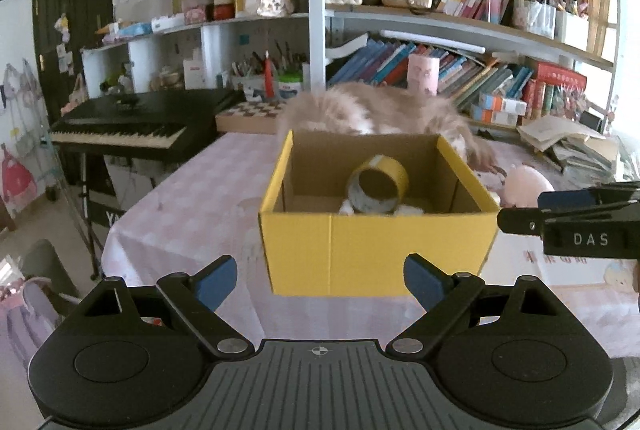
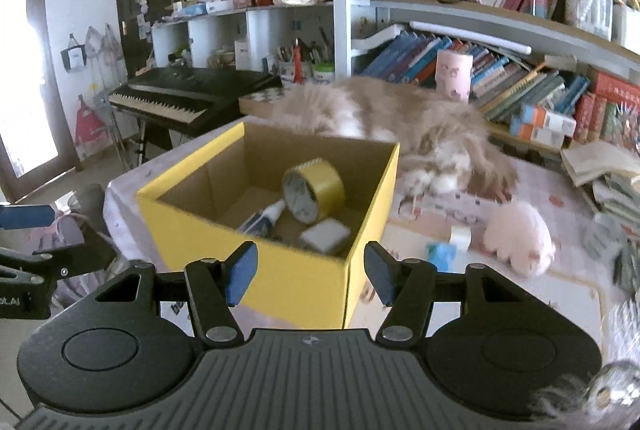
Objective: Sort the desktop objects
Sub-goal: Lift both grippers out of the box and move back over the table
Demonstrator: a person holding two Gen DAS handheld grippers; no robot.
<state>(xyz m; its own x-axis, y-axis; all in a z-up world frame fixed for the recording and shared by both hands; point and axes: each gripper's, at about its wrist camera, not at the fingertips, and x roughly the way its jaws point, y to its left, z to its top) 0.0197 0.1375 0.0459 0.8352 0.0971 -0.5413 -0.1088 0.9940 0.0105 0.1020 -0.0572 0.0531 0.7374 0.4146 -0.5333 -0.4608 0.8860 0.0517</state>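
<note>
Left claw [image 1: 320,280]: spread wide, nothing between the blue pads [image 1: 216,284]; it hangs short of the box's near wall.
Table edge [image 1: 120,230]: runs off to the left of the left claw, with floor and a keyboard [image 1: 132,128] beyond; bare cloth lies between that edge and the box.
Box [image 1: 372,254]: yellow, open-topped, dead ahead of the left claw and just past its tips; from the right claw it sits ahead and a little left, one corner pointing at it.
In the box: a tape roll [image 2: 314,190] on its side, a glue bottle [image 2: 264,216] and a white block [image 2: 324,236]; the left view shows only the roll, the near wall hiding the rest.
Right claw [image 2: 312,278]: partly spread, pinching nothing; pads just above the box's near rim. In the left view it enters from the right, cut off by the frame.
Right of the box: open cloth with a small tape roll [image 2: 460,236], a blue thing [image 2: 442,256] too blurred to name, and a pink plush [image 2: 520,238], all ahead and right of the right claw.
Behind the box: a furry cat [image 2: 400,122] lying across the table, blurred, close against the far wall.
Far right: heaped books [image 2: 608,170], smeared by blur.
Lower right corner: a fuzzy grey blur, not identifiable.
</note>
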